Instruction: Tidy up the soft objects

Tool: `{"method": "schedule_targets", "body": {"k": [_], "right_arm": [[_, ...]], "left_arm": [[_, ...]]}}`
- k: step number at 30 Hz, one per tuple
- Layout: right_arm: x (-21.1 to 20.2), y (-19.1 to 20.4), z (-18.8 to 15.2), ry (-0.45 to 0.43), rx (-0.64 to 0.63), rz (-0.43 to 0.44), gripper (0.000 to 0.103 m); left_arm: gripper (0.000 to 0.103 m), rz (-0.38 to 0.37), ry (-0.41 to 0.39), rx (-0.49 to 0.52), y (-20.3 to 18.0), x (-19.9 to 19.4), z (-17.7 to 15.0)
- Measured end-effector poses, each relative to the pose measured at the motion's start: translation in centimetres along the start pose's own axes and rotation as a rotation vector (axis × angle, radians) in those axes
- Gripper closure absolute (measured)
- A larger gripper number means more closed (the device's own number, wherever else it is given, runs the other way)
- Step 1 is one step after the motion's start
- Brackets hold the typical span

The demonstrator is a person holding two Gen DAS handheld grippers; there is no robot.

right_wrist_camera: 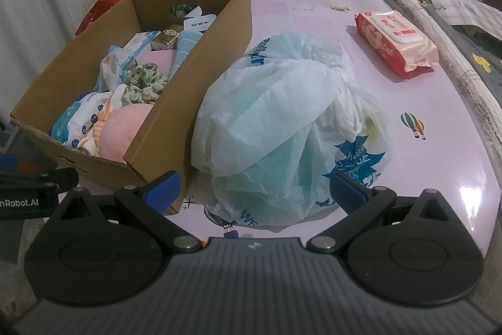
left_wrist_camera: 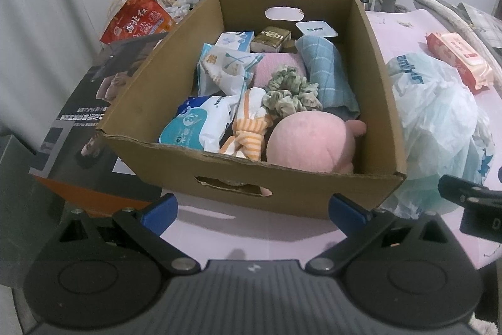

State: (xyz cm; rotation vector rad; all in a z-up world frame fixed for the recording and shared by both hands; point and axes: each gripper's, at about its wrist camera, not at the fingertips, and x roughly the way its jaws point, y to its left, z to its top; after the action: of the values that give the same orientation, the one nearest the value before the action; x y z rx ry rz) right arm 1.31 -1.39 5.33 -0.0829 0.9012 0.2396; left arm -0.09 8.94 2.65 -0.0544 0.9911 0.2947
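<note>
Right of the box on the pink worktop, the bag looks light, limp and slippery, best pinched at its twisted neck, while beyond it the wipes pack looks squashy, and both the left gripper and right gripper hold their jaws apart, empty.
</note>
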Motion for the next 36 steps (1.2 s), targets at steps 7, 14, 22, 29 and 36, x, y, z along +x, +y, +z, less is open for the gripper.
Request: {"method": "schedule_targets", "body": {"k": [7,14,22,29,36], "right_arm": [[0.09,0.19,-0.06,-0.001,-0.006,0.005,0.001],[0.13,0.22,-0.08,-0.001,-0.006,0.006,0.001],[0.2,0.17,-0.13,0.002,-0.007,0.007,0.001],[0.24,0.23,-0.17,0.002,-0.007,0.006,0.001],[0.3,0.26,-0.19,0.002,-0.007,0.006,0.001]], "left_arm": [[0.0,0.005,-0.001,-0.006,0.22,-0.03,0.02],[0.0,0.005,-0.001,-0.006,0.21,-0.04,0.0],[0.0,0.005,0.001,-0.005,0.21,0.02,-0.06],[0.0,0.005,0.001,-0.005,0.24,0.01,-0.03],[0.0,0.005,0.002,-0.005,0.25,0.02,-0.1]]}}
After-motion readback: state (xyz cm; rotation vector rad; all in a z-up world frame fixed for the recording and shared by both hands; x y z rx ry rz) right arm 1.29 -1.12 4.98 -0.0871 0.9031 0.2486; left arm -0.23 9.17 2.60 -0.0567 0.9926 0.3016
